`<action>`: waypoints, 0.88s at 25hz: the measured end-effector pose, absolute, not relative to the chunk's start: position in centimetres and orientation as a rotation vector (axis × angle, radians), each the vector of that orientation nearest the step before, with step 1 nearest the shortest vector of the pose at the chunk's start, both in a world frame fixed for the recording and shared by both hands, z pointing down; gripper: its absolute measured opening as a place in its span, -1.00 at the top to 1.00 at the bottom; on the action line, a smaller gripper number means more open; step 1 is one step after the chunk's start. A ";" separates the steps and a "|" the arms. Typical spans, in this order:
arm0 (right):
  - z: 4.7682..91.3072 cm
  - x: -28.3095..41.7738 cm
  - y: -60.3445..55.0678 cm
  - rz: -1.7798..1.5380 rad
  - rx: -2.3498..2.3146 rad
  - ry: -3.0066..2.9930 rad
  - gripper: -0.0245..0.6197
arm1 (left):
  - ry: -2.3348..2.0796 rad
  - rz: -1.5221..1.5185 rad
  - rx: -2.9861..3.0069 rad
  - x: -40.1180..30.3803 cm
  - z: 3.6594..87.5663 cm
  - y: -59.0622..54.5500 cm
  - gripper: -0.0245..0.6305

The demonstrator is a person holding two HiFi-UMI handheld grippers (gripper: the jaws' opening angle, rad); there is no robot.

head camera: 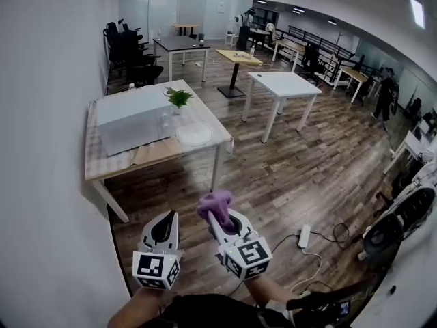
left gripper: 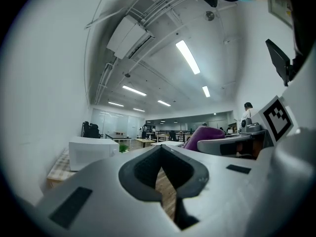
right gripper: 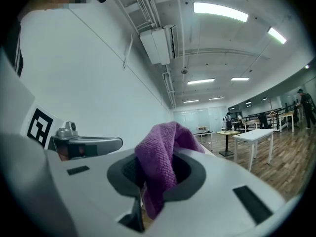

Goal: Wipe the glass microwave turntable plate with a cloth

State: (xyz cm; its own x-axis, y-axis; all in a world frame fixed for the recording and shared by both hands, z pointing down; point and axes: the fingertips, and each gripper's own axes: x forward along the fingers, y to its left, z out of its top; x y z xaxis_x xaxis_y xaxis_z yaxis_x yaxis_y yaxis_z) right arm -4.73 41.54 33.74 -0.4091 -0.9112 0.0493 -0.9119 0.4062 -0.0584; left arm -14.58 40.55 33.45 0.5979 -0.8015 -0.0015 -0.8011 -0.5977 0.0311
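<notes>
Approach step; wiping not begun. Right gripper [head camera: 220, 219], lower centre, pinching purple cloth [head camera: 214, 201]. Left gripper [head camera: 164, 228] beside it, jaws pressed together, empty. Glass plate [head camera: 194, 134] left of centre on bench [head camera: 156, 158], beside microwave [head camera: 130, 119], well apart from both grippers. Next: walk closer, lower cloth onto plate.

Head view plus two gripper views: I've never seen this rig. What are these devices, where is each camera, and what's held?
No robot: a person holds a two-jaw gripper in each hand. The head view looks down from the person's head; each gripper view looks along its own jaws. The right gripper is shut on a purple cloth; the left gripper is shut, empty. Across the floor, a wooden table bears a white microwave, the glass turntable plate and a small plant.
</notes>
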 end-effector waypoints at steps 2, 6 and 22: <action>33.8 -5.0 41.3 0.117 1.710 -2.619 0.73 | -1.386 -0.029 2.778 -15.0 33.6 40.3 0.91; 33.9 -5.7 41.1 0.117 1.715 -2.608 0.73 | -1.325 -0.050 2.791 -14.9 33.5 39.9 0.91; 35.4 -10.4 40.3 0.126 1.773 -2.522 0.73 | -1.188 -0.021 2.847 -19.7 35.6 38.5 0.91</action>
